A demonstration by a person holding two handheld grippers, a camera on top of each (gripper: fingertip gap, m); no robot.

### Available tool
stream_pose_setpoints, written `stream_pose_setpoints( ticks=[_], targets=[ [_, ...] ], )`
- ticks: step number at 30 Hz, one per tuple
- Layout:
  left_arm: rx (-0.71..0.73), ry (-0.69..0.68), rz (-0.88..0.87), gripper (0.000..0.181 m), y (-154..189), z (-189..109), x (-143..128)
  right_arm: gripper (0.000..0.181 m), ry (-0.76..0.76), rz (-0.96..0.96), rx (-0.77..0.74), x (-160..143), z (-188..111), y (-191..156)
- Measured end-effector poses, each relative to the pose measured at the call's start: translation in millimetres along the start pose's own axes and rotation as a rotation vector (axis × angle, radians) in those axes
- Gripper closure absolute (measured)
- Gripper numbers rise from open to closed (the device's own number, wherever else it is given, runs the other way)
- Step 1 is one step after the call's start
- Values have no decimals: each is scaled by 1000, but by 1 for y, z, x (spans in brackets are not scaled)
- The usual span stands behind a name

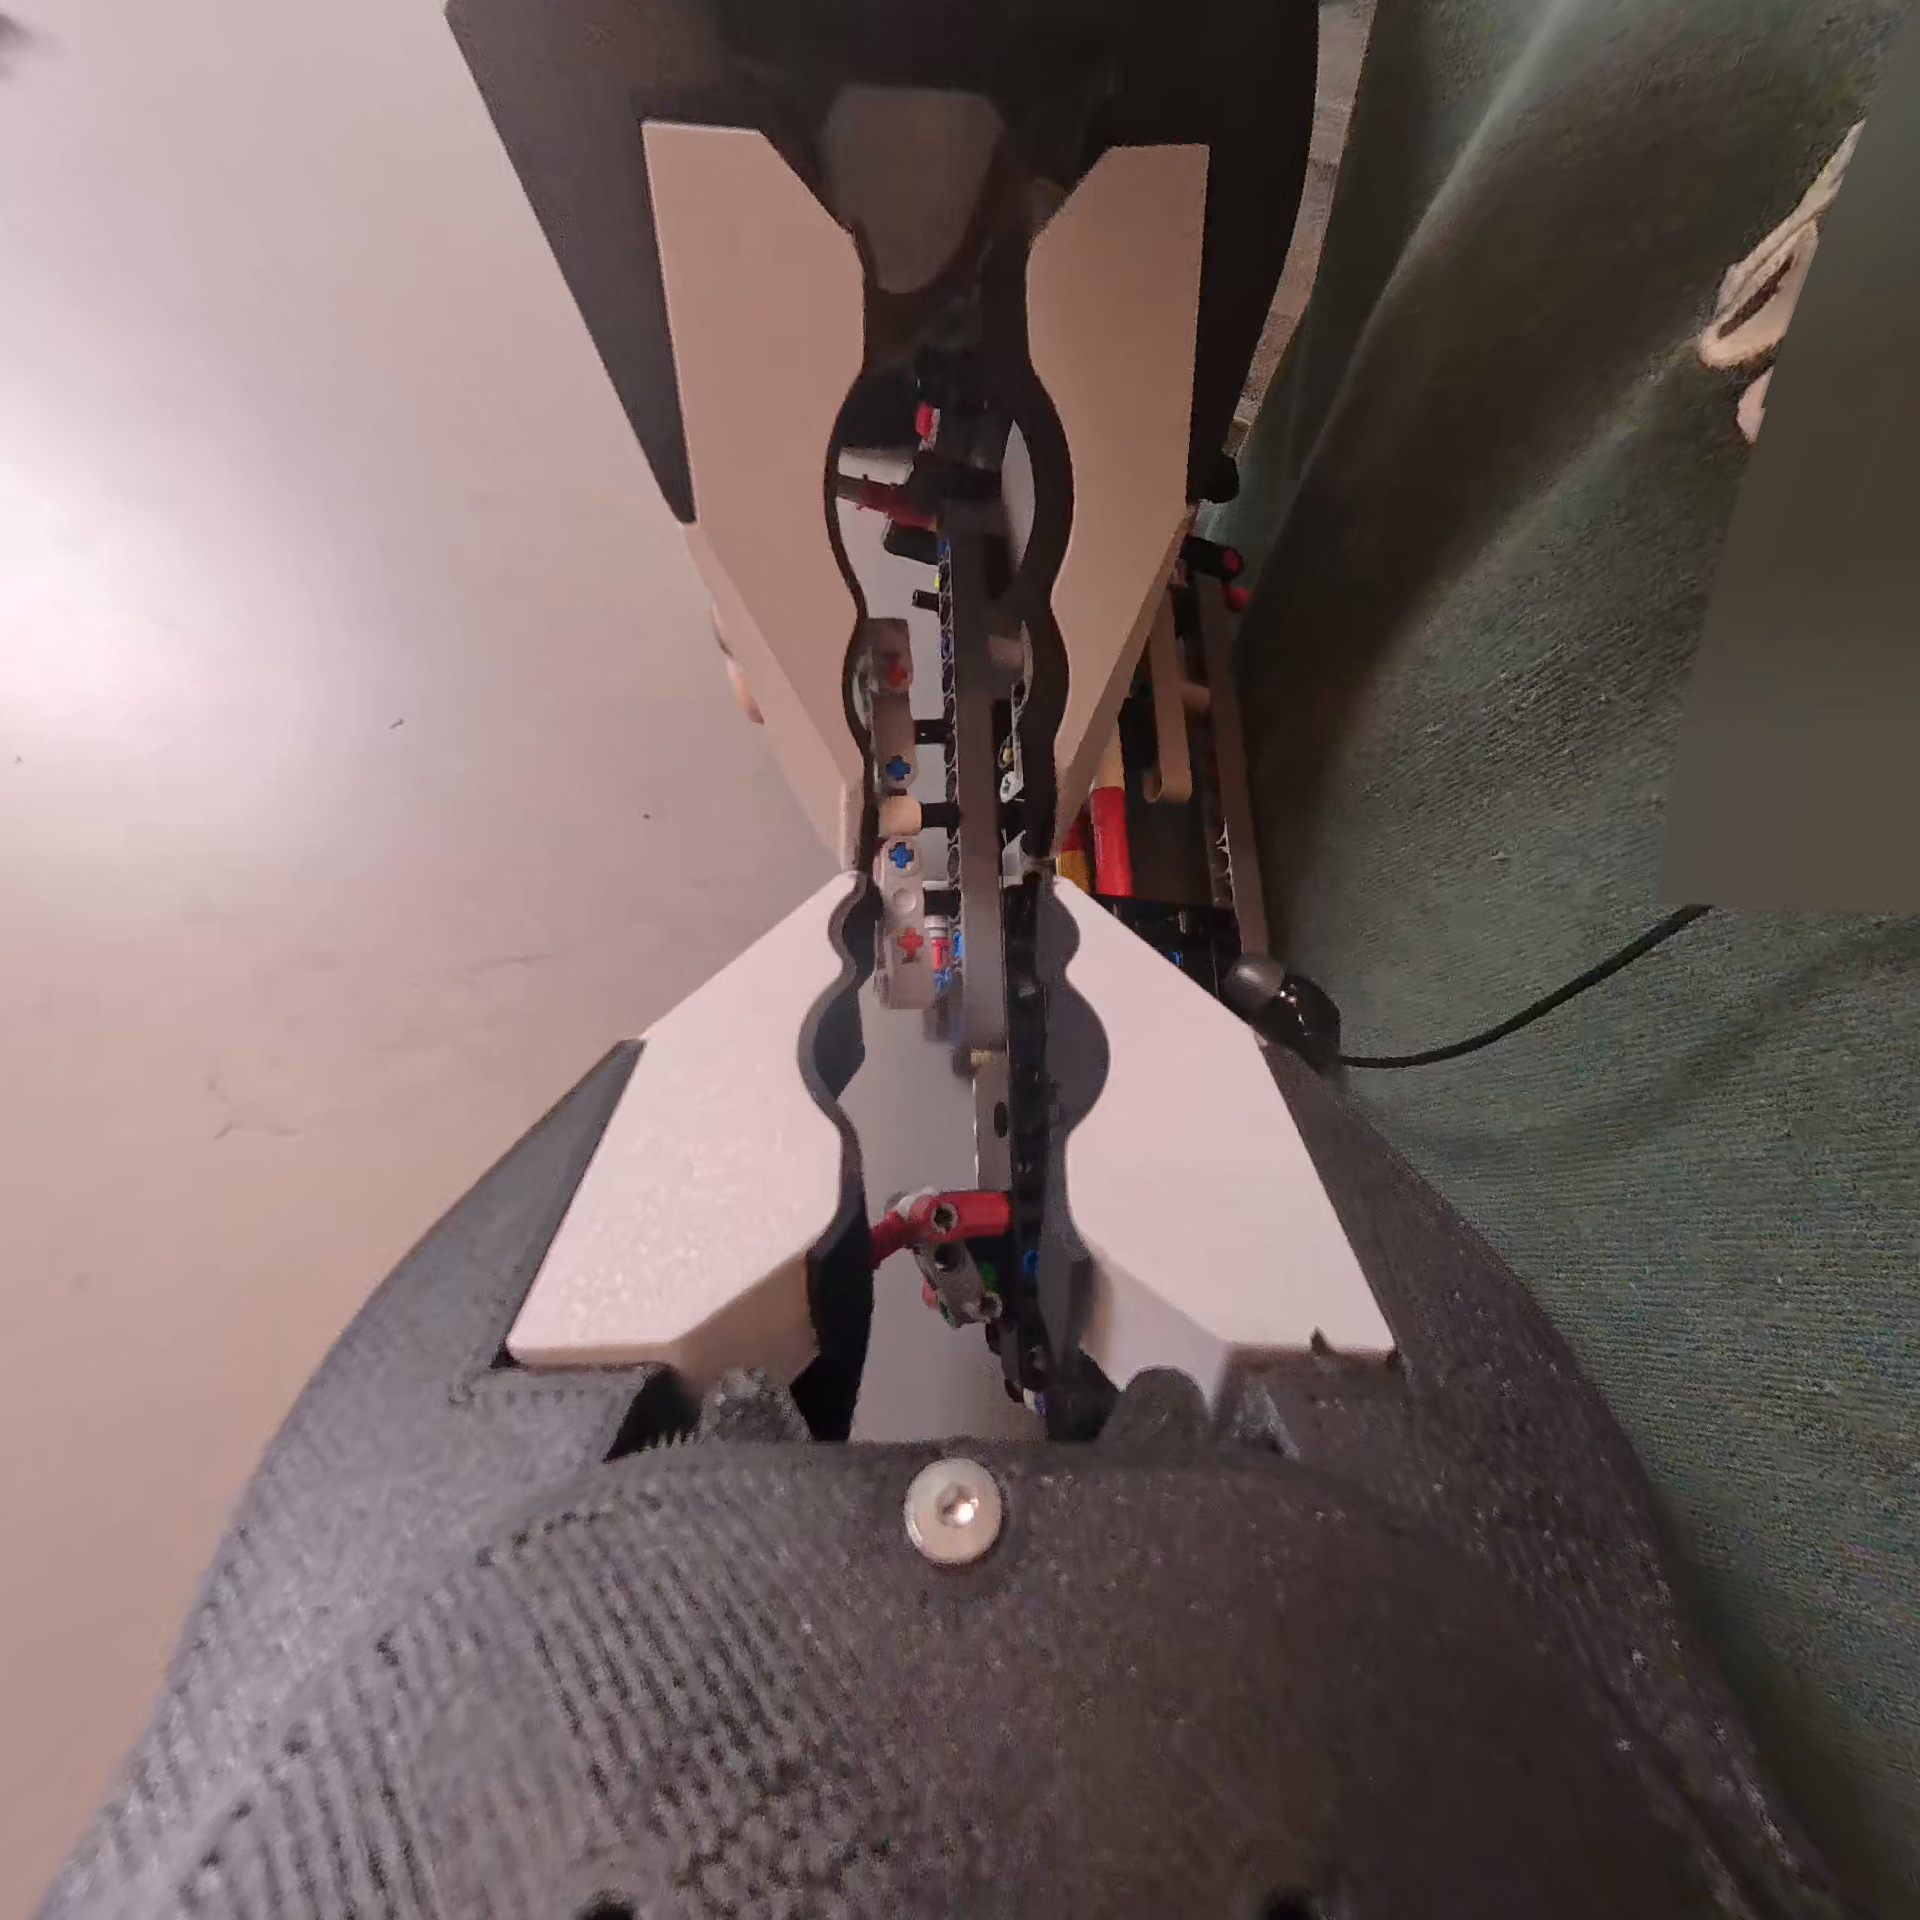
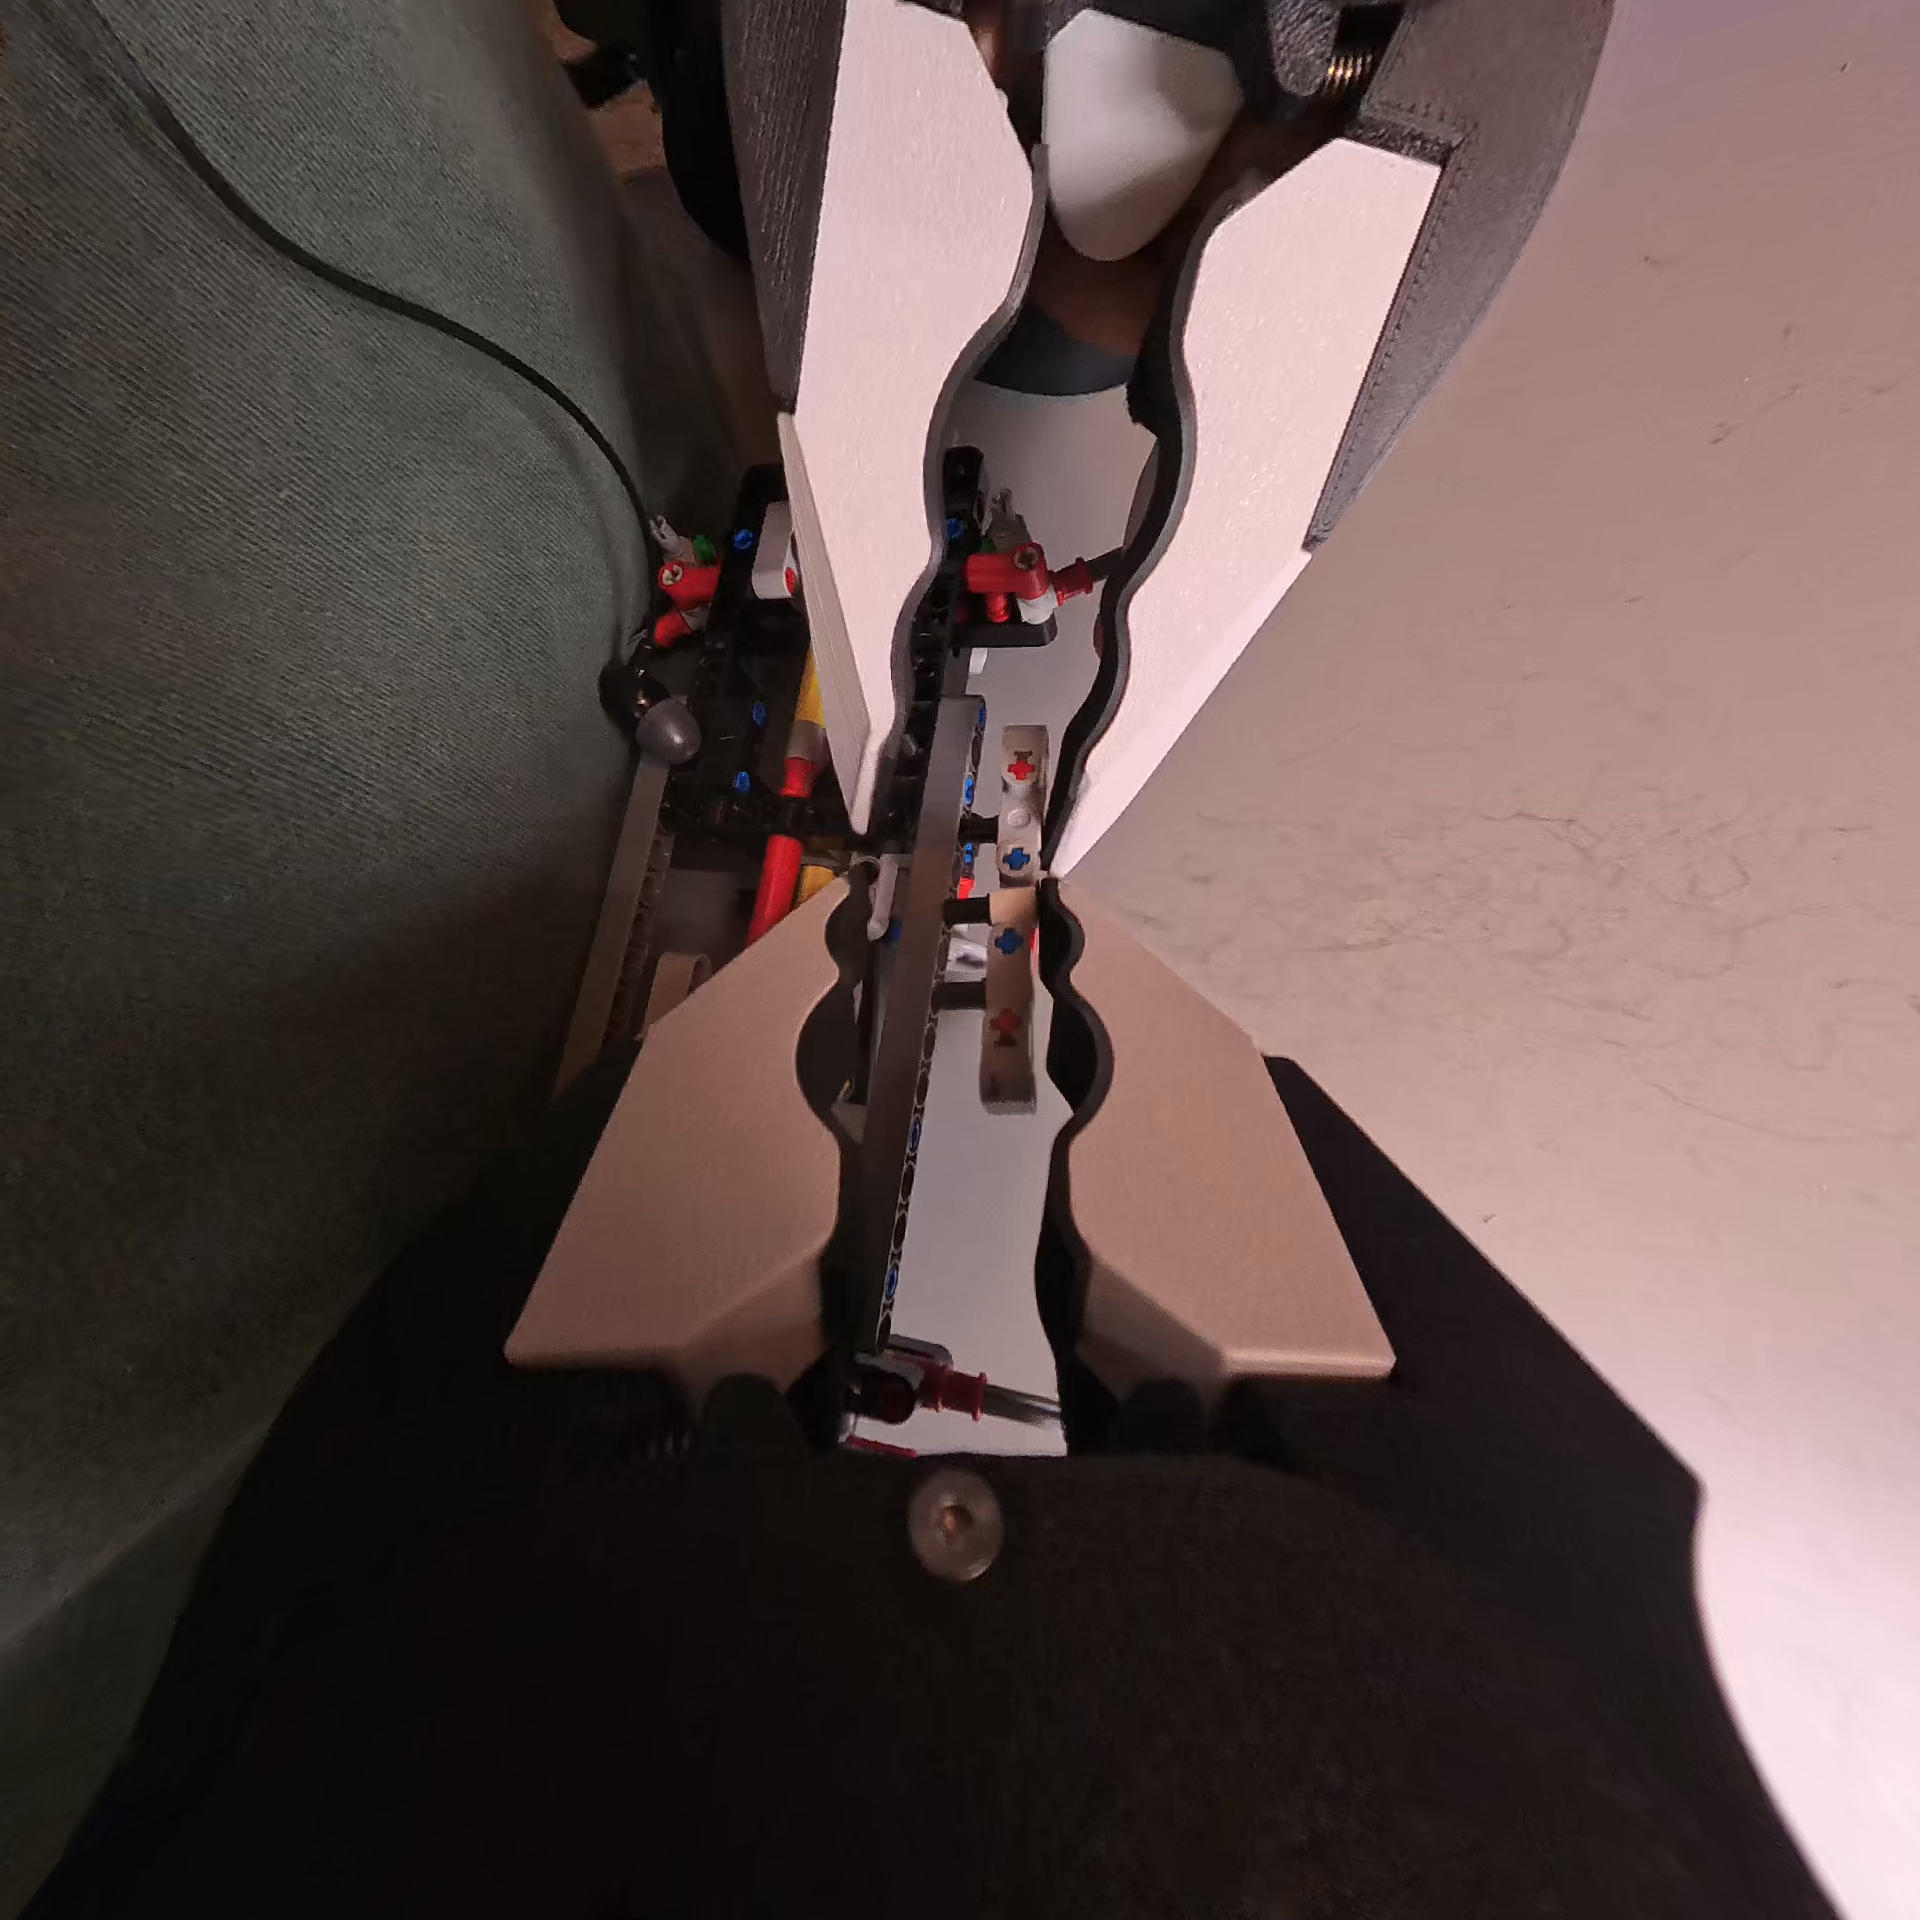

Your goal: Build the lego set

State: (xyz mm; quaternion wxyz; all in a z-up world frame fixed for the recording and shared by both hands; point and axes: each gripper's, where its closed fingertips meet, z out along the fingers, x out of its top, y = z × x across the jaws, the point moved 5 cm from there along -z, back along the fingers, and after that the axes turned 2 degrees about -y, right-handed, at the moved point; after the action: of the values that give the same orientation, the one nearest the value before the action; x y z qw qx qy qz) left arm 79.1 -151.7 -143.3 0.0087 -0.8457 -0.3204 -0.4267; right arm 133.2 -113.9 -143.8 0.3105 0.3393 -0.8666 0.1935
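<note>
1. Left wrist view: the left gripper [image 1: 951, 883], white-faced with wavy black pads, meets the right gripper [image 1: 961, 821] tip to tip. Both sets of jaws are closed around the long grey-and-black studded Lego beam assembly [image 1: 982, 935], probably steadying it from both ends so a piece can be pressed home.

2. Right wrist view: the right gripper [image 2: 961, 888] clamps the beam lengthwise. The assembly hangs between white tabletop [image 2: 1507, 935] and green fabric [image 2: 260, 623], clear of both.

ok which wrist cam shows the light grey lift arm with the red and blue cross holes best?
Right wrist view: the light grey lift arm shows nearly whole, cross holes facing the lens, between the two claws' tips. Left wrist view shows it too, more foreshortened and partly behind a claw finger.
</note>
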Motion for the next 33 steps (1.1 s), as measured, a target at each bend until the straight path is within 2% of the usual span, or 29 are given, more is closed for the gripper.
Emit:
stream_pose_setpoints(
  ticks=[9, 19, 33],
  targets=[
    [19, -51, -16, 152, 5, -1, 3, 152, 19, -33, -15, -2, -11, 1],
    [61, -74, 28, 152, 5, -2, 3, 159, 41, -31, -65, 3, -5, 1],
    [70, -116, 29, 149, 9, -2, 2, 157, -19, 10, -3, 3, 1, 3]
  ],
)
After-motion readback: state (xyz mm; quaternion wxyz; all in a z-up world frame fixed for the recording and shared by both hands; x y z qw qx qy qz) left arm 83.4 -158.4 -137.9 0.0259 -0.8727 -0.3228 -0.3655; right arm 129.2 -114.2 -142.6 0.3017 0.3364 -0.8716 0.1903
